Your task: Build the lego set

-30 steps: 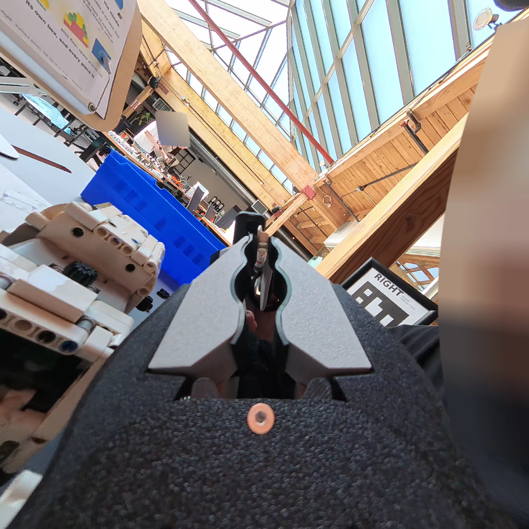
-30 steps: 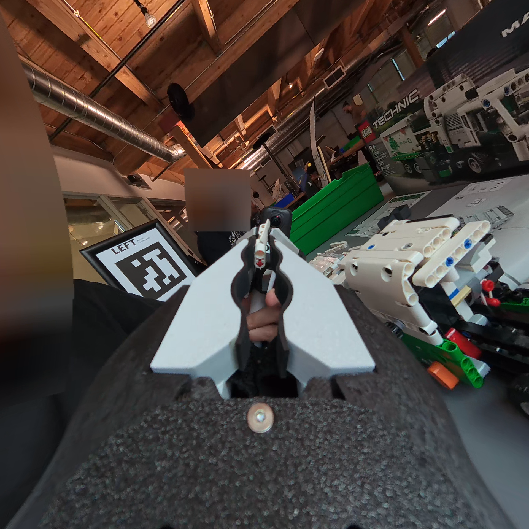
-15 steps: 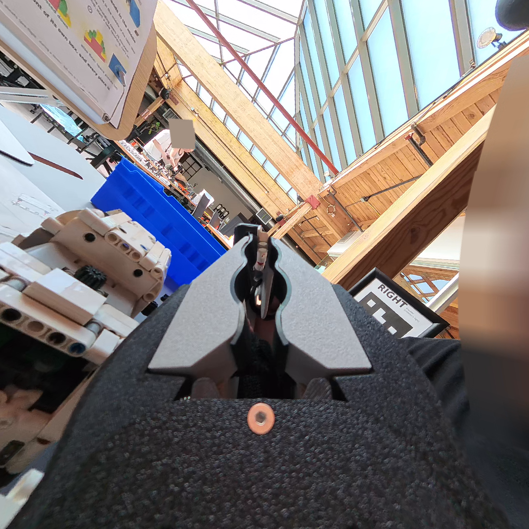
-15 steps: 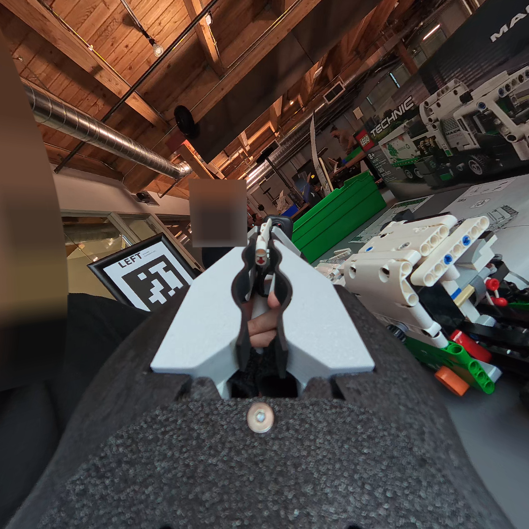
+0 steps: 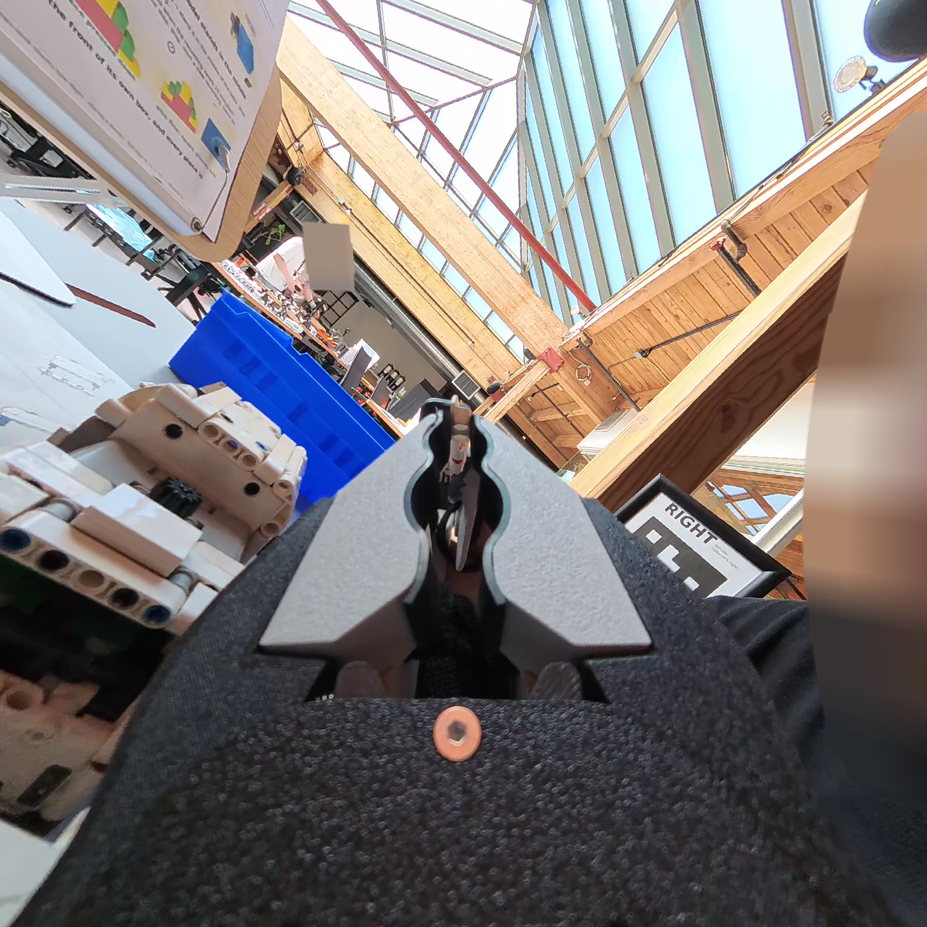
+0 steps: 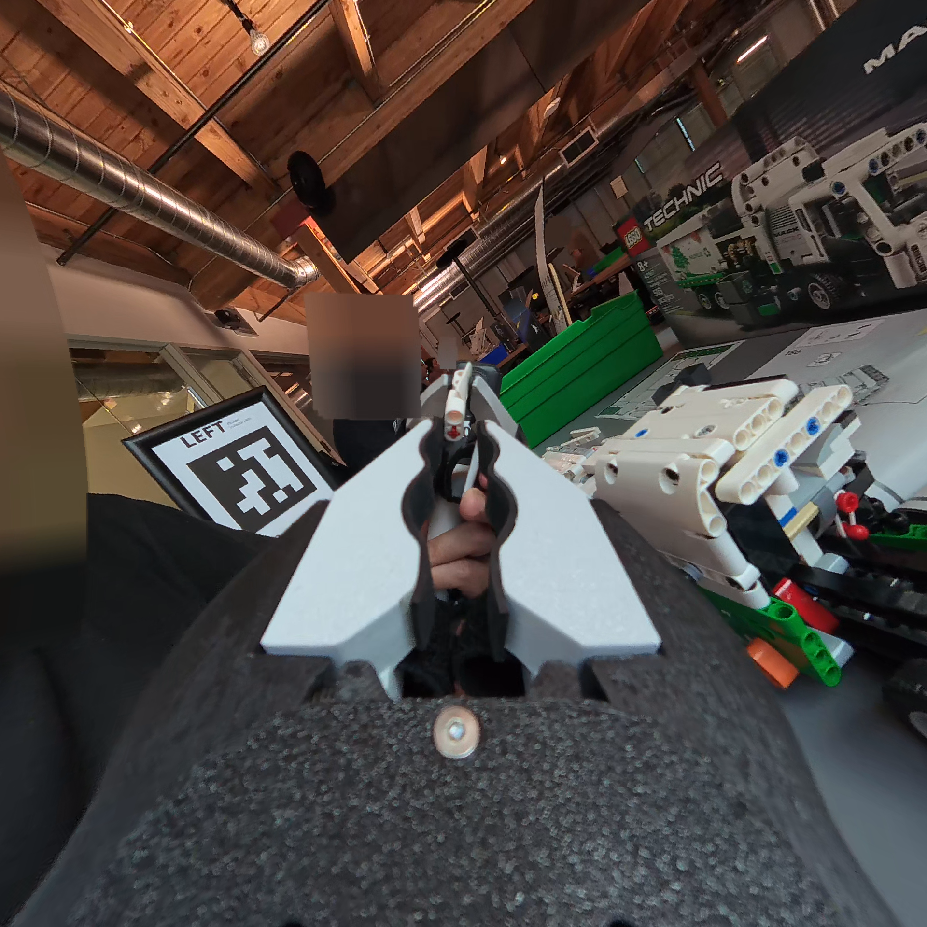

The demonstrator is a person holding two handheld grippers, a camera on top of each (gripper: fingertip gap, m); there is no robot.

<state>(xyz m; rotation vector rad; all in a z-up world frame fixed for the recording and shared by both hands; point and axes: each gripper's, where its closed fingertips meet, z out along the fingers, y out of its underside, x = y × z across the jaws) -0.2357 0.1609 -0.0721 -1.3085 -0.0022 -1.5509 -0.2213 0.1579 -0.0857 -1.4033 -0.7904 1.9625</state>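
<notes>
Both tongs face each other, tips meeting. The right tongs and left tongs are each closed around the same small white lego piece. The half-built white truck sits on the desk at three o'clock of the right tongs.

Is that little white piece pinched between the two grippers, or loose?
Pinched. In the right wrist view the small white piece stands at the tips of the right gripper, whose jaws close around it; the left gripper meets it too.
</notes>
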